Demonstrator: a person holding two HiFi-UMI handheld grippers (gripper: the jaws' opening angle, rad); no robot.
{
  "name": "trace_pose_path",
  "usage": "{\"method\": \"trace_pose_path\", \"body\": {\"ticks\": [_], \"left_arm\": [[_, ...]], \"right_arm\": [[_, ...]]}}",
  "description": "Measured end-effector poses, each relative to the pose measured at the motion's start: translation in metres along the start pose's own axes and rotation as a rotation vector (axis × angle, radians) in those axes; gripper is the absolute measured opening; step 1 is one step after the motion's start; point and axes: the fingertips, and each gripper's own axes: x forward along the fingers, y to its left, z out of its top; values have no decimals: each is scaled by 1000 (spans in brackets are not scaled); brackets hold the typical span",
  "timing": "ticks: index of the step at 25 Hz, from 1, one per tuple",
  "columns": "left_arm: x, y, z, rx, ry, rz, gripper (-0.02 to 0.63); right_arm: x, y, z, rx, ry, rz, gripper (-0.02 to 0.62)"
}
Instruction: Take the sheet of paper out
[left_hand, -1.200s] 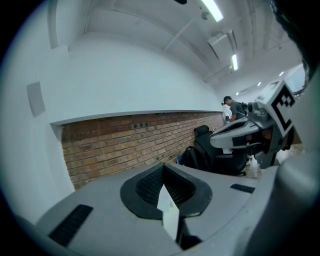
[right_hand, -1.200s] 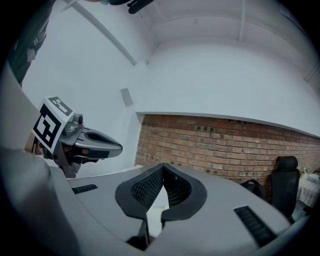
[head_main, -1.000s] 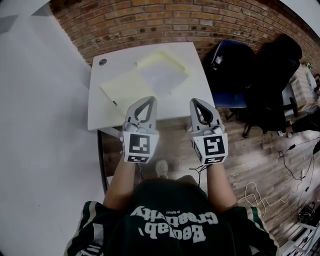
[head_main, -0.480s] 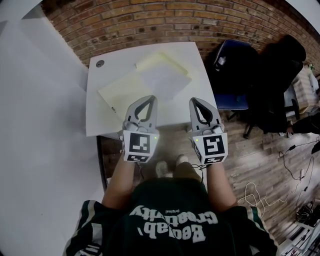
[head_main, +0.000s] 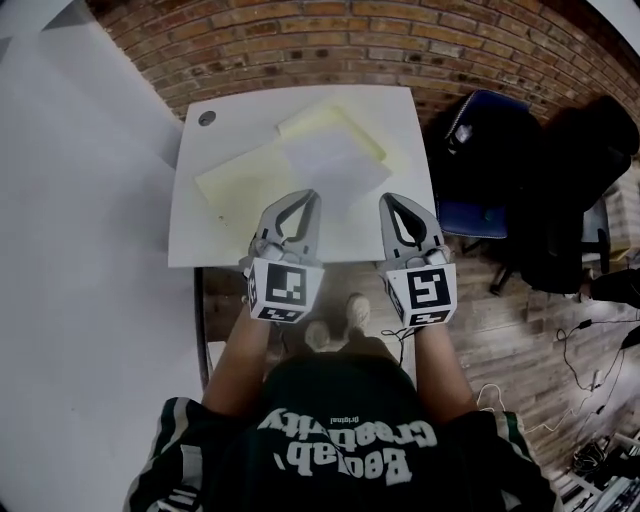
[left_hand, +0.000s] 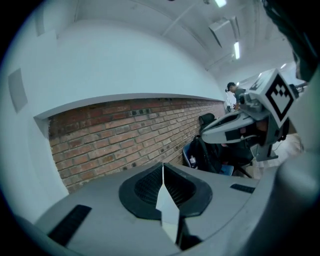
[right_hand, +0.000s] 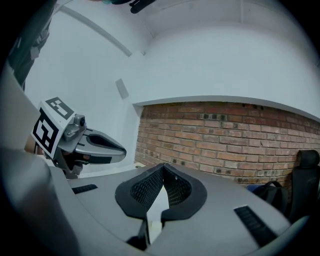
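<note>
Your left gripper (head_main: 303, 197) and right gripper (head_main: 393, 199) are both pressed together and empty, over the near edge of the table (head_main: 190, 240). The sheet (head_main: 335, 160) lies ahead on the yellow folders (head_main: 240, 185). Pinch too deep and a folder could drag along. You can't tell if the sheet is tucked inside anything, and neither gripper view shows it

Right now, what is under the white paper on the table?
The left yellow sheet and far yellow sheet peek out from under the white paper; anything else beneath is covered.

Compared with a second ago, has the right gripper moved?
Yes. The right gripper has advanced farther over the table, toward the brick wall.
</note>
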Motion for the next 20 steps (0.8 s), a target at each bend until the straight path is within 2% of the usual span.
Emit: {"method": "trace_pose_path", "body": {"ticks": [2,4,8,13,20], "left_arm": [[11,-7,-6,29,31,-10,2],[23,-15,-15,65,72,-28,94],[44,-38,-47,169,188,-62,144],[68,-65,-96,252,335,-102,220],[91,-82,-152,351,482,-59,252]], "right_arm": [[8,-7,-4,6,0,25,-6],[15,-15,-9,16,-1,49,-6],[27,-32,-20,33,-1,95,-6],[40,-48,-38,49,9,144,-6],[47,-57,-66,79,45,194,-6]]}}
